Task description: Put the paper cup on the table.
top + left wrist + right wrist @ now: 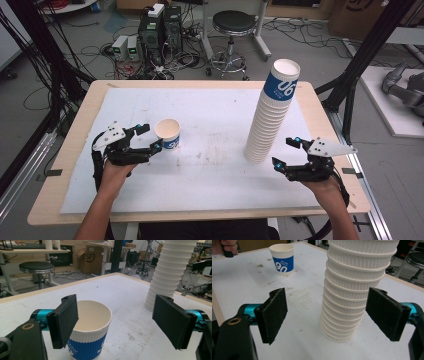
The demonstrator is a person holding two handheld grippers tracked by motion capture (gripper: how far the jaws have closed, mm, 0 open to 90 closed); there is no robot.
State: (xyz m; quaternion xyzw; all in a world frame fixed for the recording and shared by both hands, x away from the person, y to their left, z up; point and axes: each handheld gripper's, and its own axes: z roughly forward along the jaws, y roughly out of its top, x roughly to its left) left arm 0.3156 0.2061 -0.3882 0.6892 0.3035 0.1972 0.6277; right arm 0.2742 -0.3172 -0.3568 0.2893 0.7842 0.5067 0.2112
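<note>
Two grippers wait with jaws wide on the white-covered worktop [210, 185]; the left gripper [146, 137] brackets a single blue-and-white ribbed paper cup [168, 134] without squeezing it; the right gripper [286, 152] faces the tall leaning stack of white ribbed paper cups [272, 112], apparently ready to steady its base.

— What stands in the way on the desk [210, 175]?
— The tall cup stack [272, 112], and a single cup [168, 134] well left of it.
— Between them?
— Bare desk, and bare in front of the stack too.

Black stool [233, 22], computer towers [160, 27] (cables around), cardboard box [90, 259]
</note>
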